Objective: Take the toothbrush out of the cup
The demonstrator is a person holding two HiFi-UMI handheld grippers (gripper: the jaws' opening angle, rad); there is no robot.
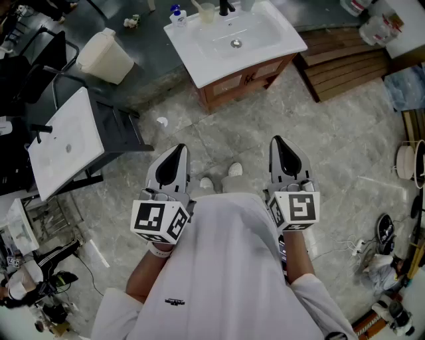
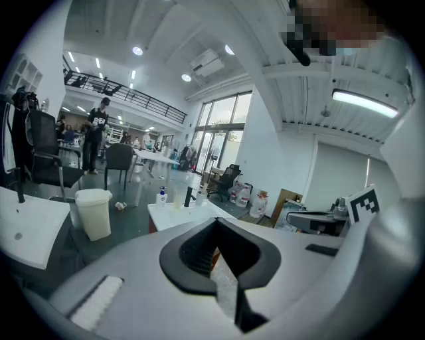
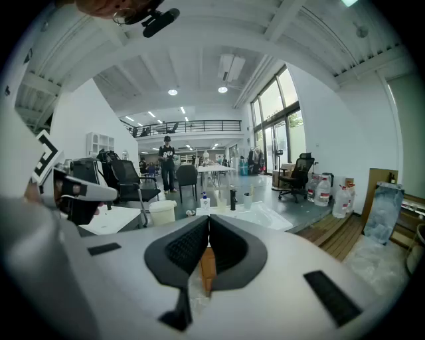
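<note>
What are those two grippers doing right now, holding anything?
Left gripper: closed, holding nothing.
Right gripper: closed, holding nothing.

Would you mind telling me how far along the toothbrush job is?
Nothing looks done: the cup stands on the white sink, what seems the toothbrush still in it, ahead of the person. In hand: nothing; the left hand-held gripper and right hand-held gripper are both shut and empty. Left: approach the sink, grip the toothbrush, lift it out.
</note>
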